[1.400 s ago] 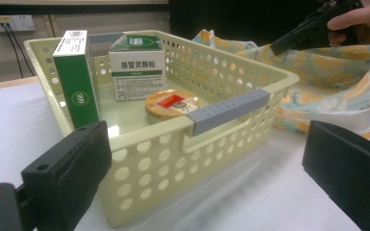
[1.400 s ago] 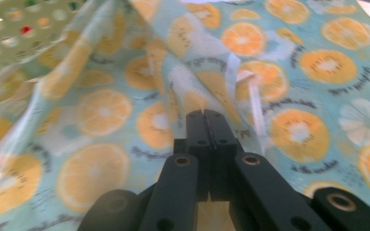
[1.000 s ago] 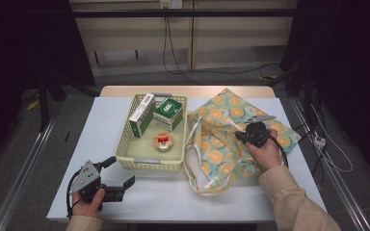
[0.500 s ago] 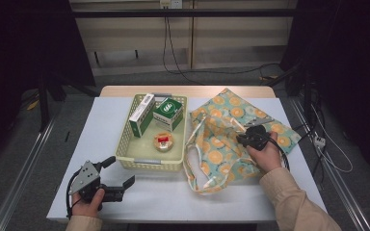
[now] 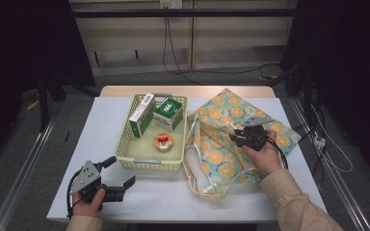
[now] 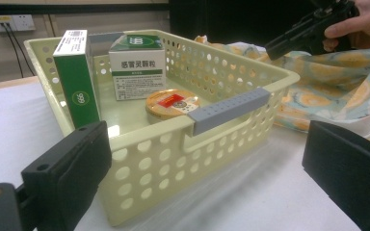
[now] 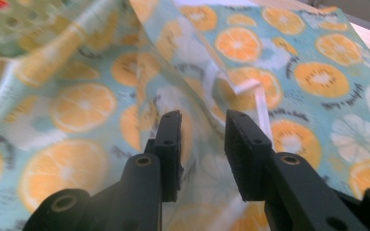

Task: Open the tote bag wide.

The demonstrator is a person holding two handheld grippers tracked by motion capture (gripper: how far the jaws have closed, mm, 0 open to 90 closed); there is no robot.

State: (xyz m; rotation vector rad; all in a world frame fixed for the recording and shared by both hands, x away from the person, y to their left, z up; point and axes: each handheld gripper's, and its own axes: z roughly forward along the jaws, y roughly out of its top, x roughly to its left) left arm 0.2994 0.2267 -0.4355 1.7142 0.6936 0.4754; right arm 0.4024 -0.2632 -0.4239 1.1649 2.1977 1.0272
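Orange-print bag [image 5: 224, 139] lies crumpled on the table [image 5: 106, 125] just right of the basket [image 5: 125, 144], my right gripper [image 7: 201, 139] above its folds with jaws just opening and gripping nothing, while my left gripper [image 5: 118, 171] rests wide open near the basket's front.

Bag [image 5: 221, 144] — teal cloth, orange-slice print, white flowers. Basket [image 5: 125, 144] — pale yellow, grey handle. Boxes [image 5: 168, 113] — green and white. Round tin [image 5: 163, 142] — tan, red label.
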